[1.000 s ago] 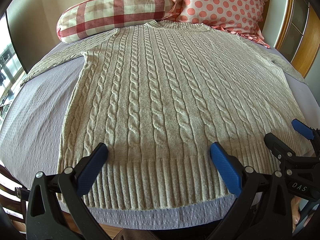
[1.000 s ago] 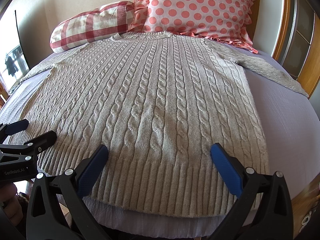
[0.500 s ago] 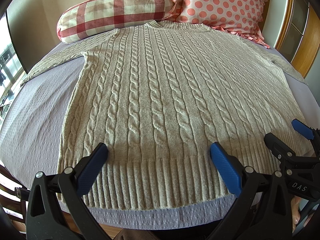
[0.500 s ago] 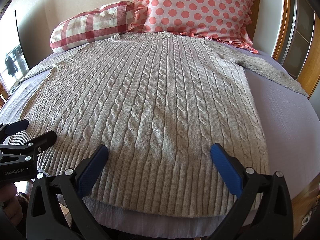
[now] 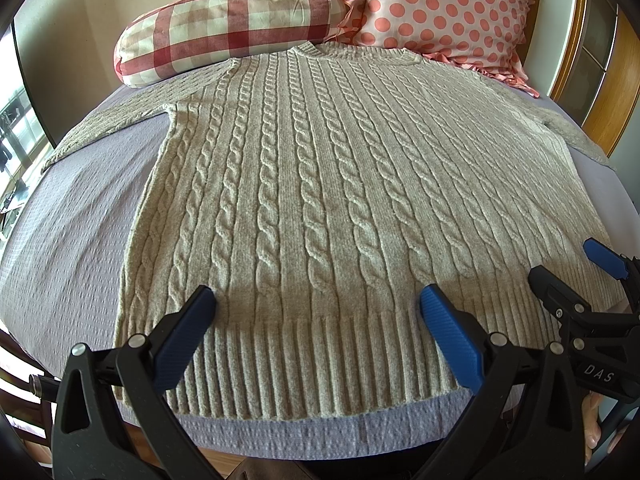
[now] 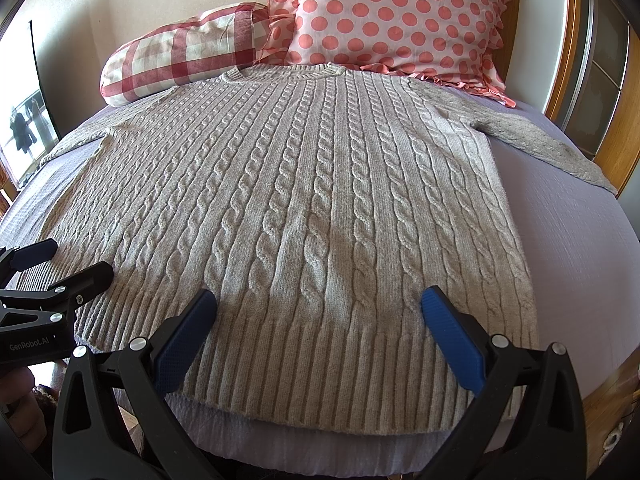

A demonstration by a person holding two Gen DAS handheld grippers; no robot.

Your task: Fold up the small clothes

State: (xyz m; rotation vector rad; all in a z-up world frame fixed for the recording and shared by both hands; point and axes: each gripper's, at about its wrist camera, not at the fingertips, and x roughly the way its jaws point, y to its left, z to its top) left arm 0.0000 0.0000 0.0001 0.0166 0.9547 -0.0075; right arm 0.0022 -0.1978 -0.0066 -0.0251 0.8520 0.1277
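A beige cable-knit sweater lies flat and face up on the bed, neck toward the pillows, sleeves spread out to both sides; it also fills the right wrist view. My left gripper is open and empty, hovering over the ribbed hem toward its left part. My right gripper is open and empty over the hem toward its right part. Each gripper shows at the edge of the other's view: the right gripper and the left gripper.
The sweater rests on a lilac bedsheet whose front edge is just below the hem. A red checked bolster and a pink polka-dot pillow lie at the head. A wooden bed frame runs along the right.
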